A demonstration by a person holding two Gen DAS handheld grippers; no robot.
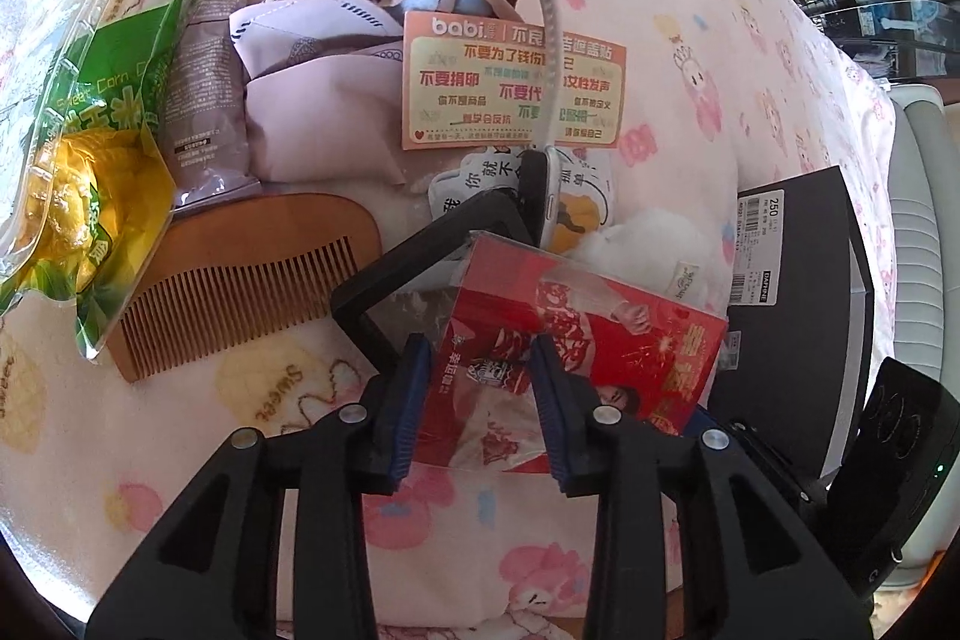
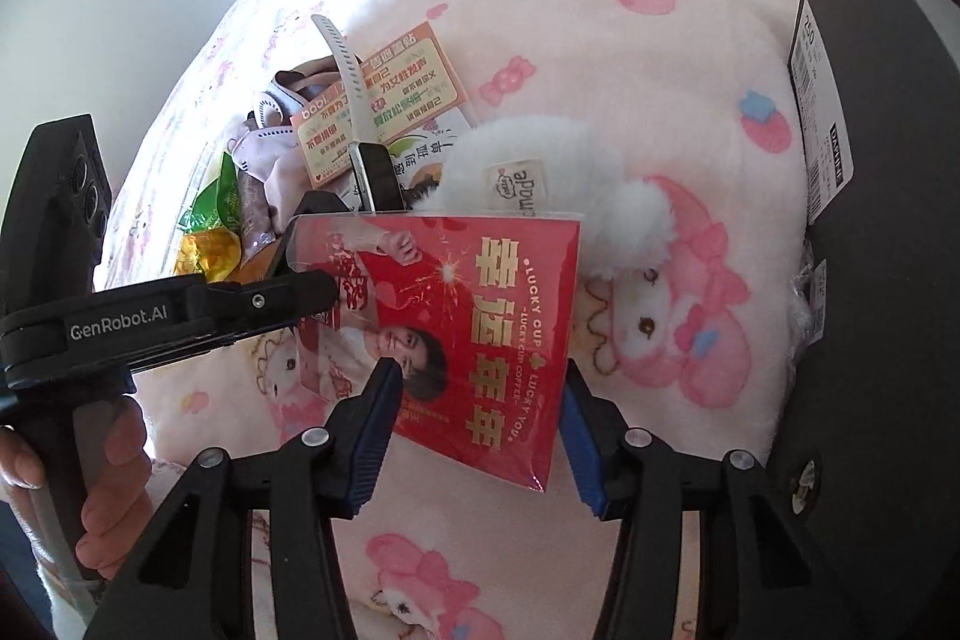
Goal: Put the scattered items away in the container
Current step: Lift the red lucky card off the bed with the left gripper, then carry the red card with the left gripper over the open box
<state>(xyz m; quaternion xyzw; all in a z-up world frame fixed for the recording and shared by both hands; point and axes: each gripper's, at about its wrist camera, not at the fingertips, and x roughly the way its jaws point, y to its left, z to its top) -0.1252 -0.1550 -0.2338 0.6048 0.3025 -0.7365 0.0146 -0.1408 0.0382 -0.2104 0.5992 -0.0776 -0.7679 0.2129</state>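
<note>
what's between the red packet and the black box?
In the right wrist view, a white fluffy plush and a bare stretch of pink blanket lie between the red packet and the black box.

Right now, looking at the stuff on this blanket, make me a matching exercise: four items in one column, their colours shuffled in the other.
Items:
1. comb
2. tube
3. packet
4. shoebox

Colours:
A. red
B. black
C. wooden brown
D. mauve

Pairs: 1-C, 2-D, 3-A, 4-B
</note>
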